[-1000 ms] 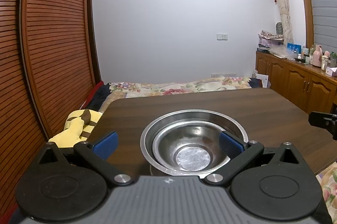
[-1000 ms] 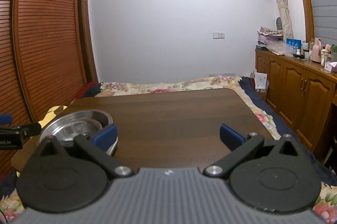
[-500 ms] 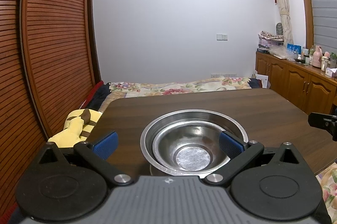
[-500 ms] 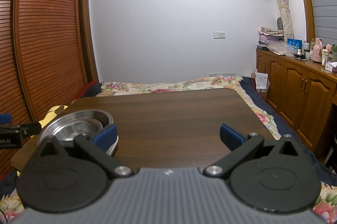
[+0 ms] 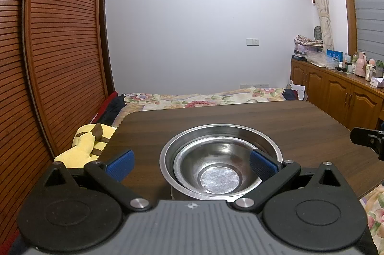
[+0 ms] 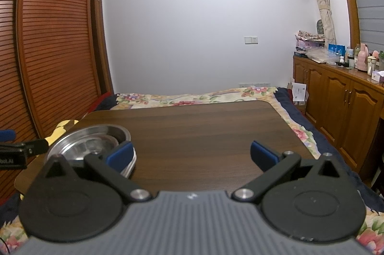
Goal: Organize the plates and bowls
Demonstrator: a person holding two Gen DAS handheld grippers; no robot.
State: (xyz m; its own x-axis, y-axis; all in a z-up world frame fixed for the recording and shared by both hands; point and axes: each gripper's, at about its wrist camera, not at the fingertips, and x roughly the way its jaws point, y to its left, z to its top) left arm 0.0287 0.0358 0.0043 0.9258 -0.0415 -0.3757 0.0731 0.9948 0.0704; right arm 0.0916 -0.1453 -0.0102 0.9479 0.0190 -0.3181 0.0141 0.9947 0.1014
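Jaws of both grippers spread — left gripper (image 6: 14, 150) lettering reads "boLAI".

The left gripper (image 5: 190, 162) has a grey ribbed housing with a small white emblem near its front edge. On each side sits a round black disc (a faint inner circle is pressed into it) topped by a triangular black bracket with a cut-out. 2 black link arms angle forward from 2 silver round-head screws, with smaller silver pins nearer the tips. Its fingers (image 5: 120, 164) end in blue pads with a fine ridged texture.

The right gripper (image 6: 192, 155) is built the same: grey ribbed housing, black discs, silver screws, blue pads (image 6: 264, 155). In its own view, at far left, the other tool's black arm bears partly cut-off white lettering.
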